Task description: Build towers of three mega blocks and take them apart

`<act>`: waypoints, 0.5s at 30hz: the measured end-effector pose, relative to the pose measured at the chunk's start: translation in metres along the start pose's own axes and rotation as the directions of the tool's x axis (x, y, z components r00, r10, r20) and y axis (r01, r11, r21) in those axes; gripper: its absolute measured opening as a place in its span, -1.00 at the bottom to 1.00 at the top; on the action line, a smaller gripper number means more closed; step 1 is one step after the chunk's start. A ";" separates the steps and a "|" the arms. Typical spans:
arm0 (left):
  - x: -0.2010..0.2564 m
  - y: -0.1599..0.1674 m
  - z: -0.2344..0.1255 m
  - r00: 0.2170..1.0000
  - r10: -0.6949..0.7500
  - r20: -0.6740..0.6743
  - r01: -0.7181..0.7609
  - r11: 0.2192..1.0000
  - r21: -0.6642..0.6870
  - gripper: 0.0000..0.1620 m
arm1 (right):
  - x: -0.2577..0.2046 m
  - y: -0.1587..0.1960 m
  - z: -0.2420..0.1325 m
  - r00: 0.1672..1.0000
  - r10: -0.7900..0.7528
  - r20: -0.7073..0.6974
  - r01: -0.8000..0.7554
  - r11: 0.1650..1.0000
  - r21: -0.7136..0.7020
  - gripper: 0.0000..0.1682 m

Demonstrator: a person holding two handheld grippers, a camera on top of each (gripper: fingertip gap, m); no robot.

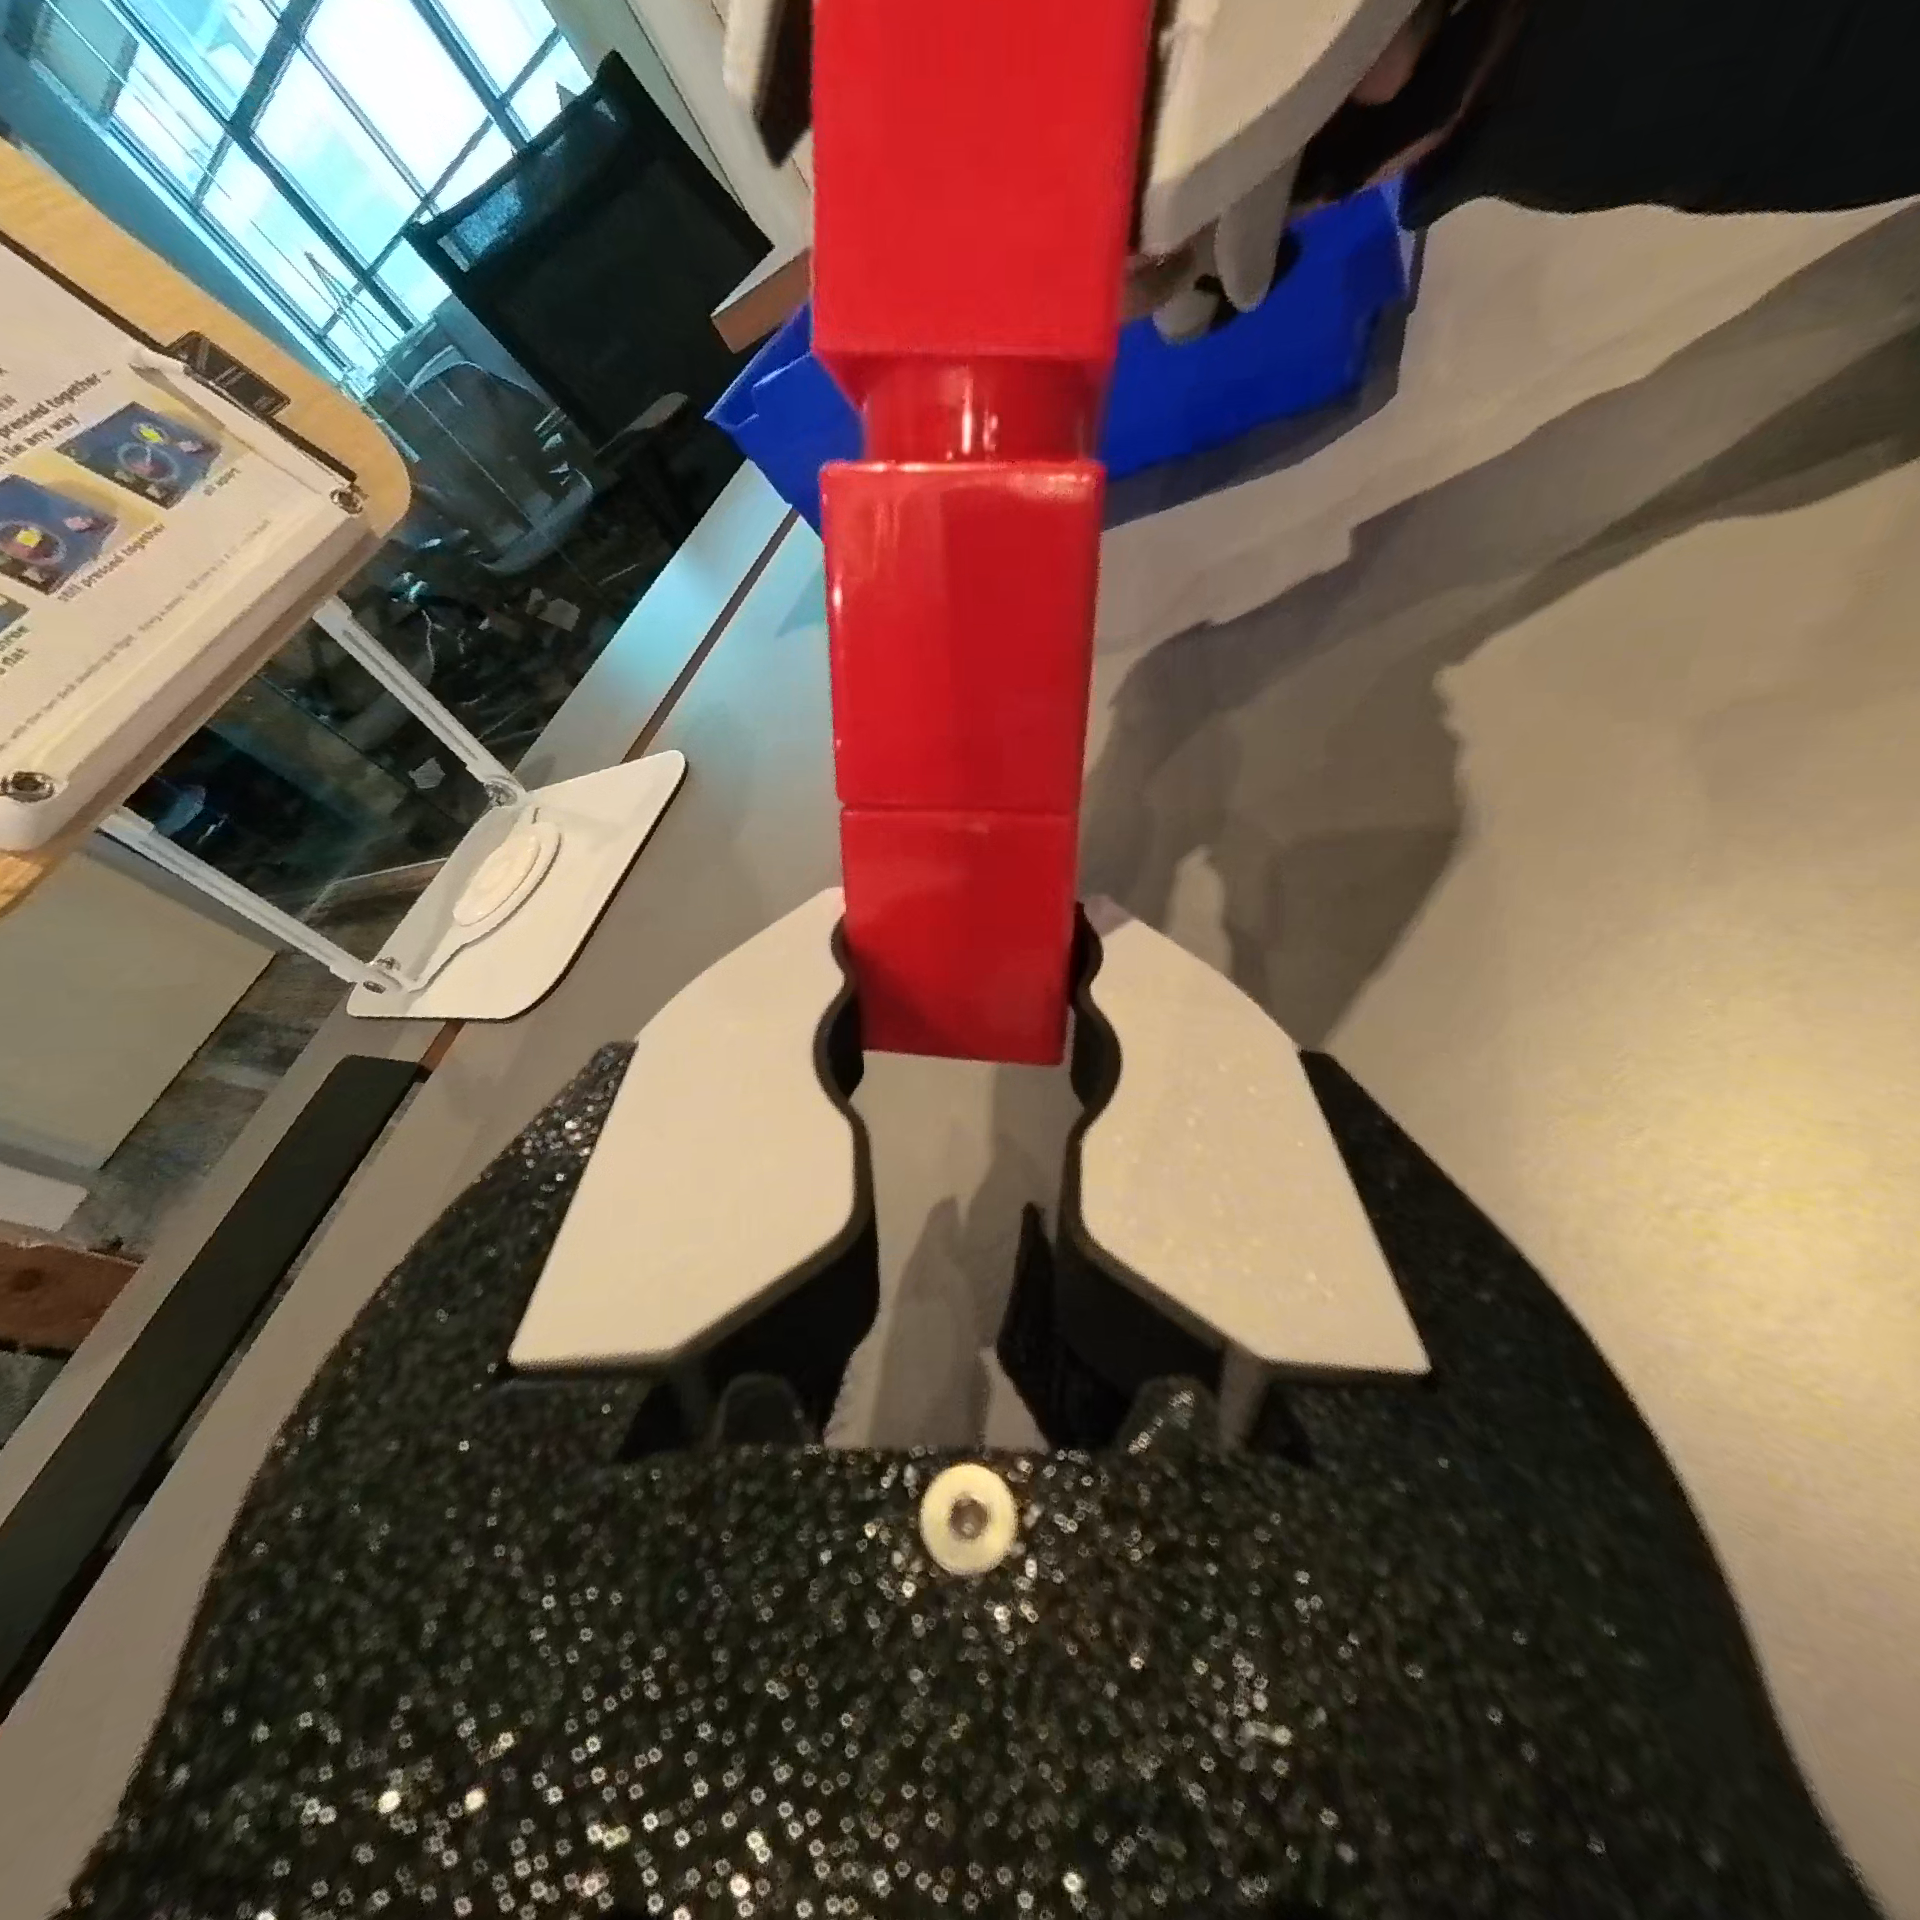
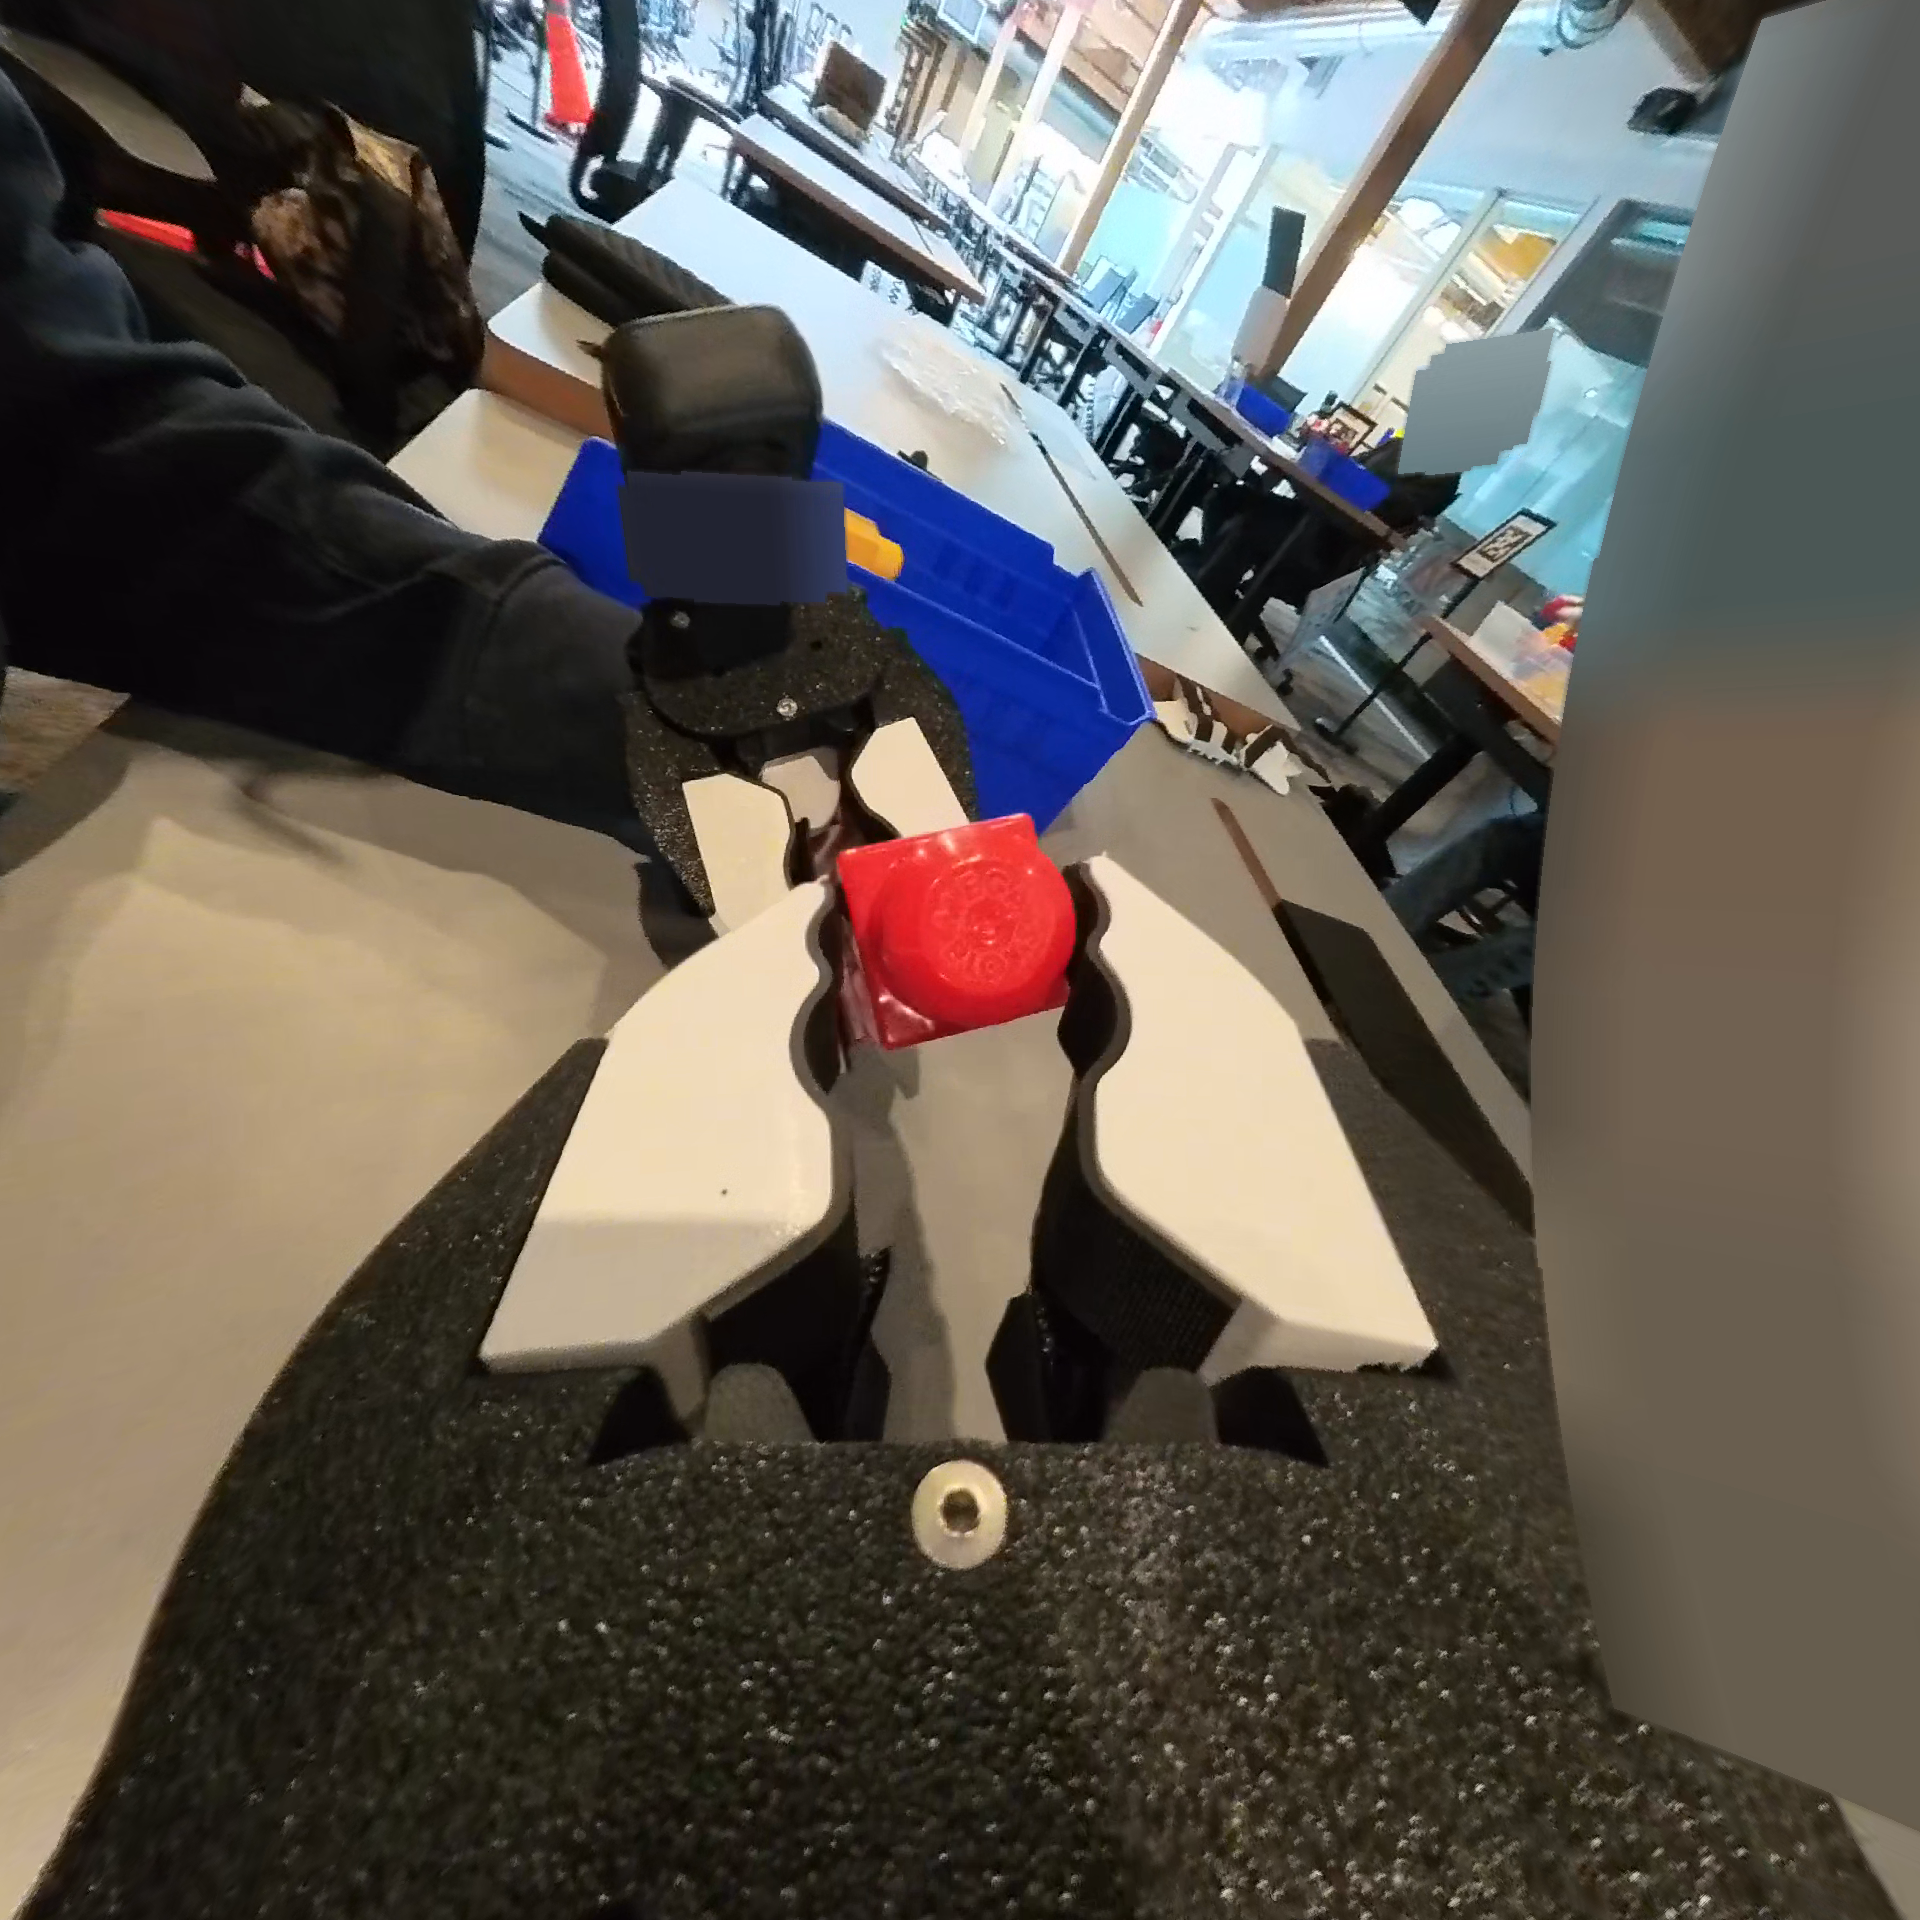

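Left gripper [image 1: 961, 987] clamped on near end of red three-block tower [image 1: 961, 644], held level above grey worktop [image 1: 1558, 831]. Right gripper [image 2: 961, 966] clamped on far block [image 2: 951, 935], stud end facing its camera. Gap at far joint, stud exposed. Blue bin [image 2: 997, 634] behind

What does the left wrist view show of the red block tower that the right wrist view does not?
Only the left wrist view shows the tower side-on: three red blocks, with a gap exposing the stud below the far block. Only the right wrist view shows the end stud face-on and a yellow piece in the bin. Both show the blue bin and both tongs gripping the tower.
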State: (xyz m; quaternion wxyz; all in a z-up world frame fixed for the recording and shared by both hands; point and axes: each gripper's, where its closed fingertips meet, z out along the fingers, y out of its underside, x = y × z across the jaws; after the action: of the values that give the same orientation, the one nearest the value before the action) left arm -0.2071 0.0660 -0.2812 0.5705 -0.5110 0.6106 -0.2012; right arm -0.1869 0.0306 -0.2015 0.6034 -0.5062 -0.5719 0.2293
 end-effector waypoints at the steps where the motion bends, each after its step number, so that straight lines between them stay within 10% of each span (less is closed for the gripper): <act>1: 0.001 0.000 0.000 1.000 0.003 -0.003 -0.003 1.000 0.000 -0.56 | -0.001 0.000 0.000 1.000 0.012 0.010 -0.012 1.000 -0.002 -0.53; 15: 0.005 0.017 0.003 1.000 0.017 -0.021 -0.020 0.990 -0.142 -0.56 | -0.004 0.028 -0.002 1.000 0.026 0.003 -0.023 0.928 -0.372 -0.54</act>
State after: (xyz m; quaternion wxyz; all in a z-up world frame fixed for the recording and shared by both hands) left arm -0.2105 0.0694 -0.2982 0.5286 -0.5427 0.6336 -0.1570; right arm -0.1776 0.0367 -0.2276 0.4914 -0.6174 -0.6011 0.1264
